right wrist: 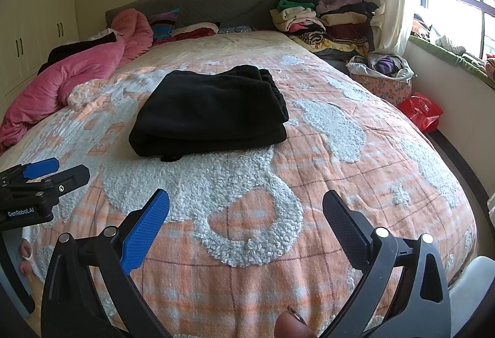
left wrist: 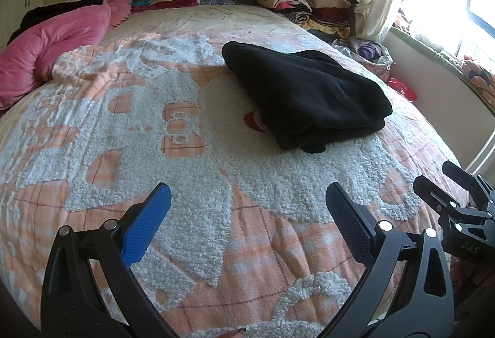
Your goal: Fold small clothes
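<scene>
A black fleece garment [left wrist: 304, 95] [right wrist: 210, 112] lies folded into a thick rectangle on the orange and white bedspread [left wrist: 154, 137] [right wrist: 309, 152]. My left gripper [left wrist: 247, 198] hovers open over the near part of the bed, well short of the garment and to its left, with nothing between its fingers. My right gripper [right wrist: 246, 205] is open too, over the bed's near edge, in front of the garment. Each gripper shows in the other's view: the right gripper [left wrist: 439, 180] at the right edge, the left gripper [right wrist: 58, 169] at the left edge.
A pink quilt [left wrist: 58, 38] [right wrist: 80, 72] is bunched along the bed's left side. Stacked folded clothes [left wrist: 306, 1] [right wrist: 321, 19] sit at the head on the right. Beside the bed stand a basket of clothes [right wrist: 383, 75] and a red bag [right wrist: 420, 112], below a window ledge [right wrist: 448, 59].
</scene>
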